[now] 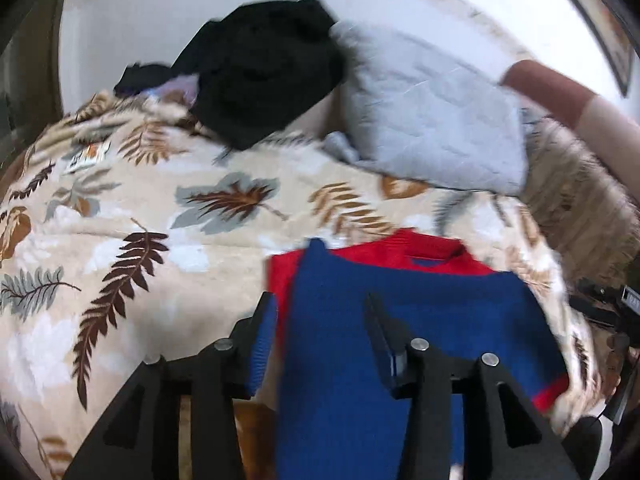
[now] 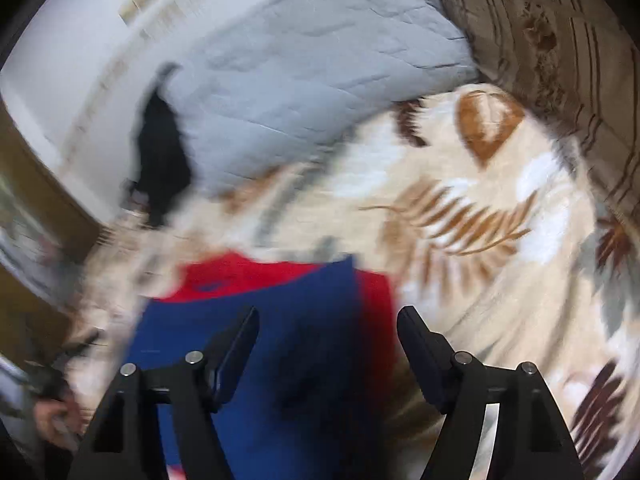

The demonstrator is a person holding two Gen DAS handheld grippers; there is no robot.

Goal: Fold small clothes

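1. Plainly, the blue and red sweater (image 1: 400, 300) lies flat on the leaf-print blanket (image 1: 140, 220), its red collar end pointing away from both cameras toward the pillows. Its long axis runs from the near edge of the bed up toward that collar.
2. A blue panel is folded over the body, its upper corner sticking up beside the red shoulder; a red cuff band shows at the lower right in the left wrist view.
3. The left gripper (image 1: 320, 312) hovers over the sweater's left side with its jaws partly apart. One finger (image 1: 264, 320) stands at the garment's left edge, the other over the blue cloth. Blue fabric fills the gap, but motion blur keeps me from telling whether the pads press it.
4. The right gripper (image 2: 328, 320) stands with its jaws wide. In its own view the sweater (image 2: 280, 320) lies under the left finger and the gap, while the right finger is over the blanket (image 2: 500, 280) just past the garment's right edge. Nothing is pinched between them.
5. Beyond the collar, well apart from the sweater, a grey quilted pillow (image 1: 432, 120) leans against a black heap of clothes (image 1: 260, 68).
6. A brown patterned cushion (image 2: 540, 40) lies beside the pillow (image 2: 320, 60); a white wall (image 1: 120, 20) rises behind the bed.
7. A person's forearm (image 1: 568, 96) crosses the upper right of the left wrist view.
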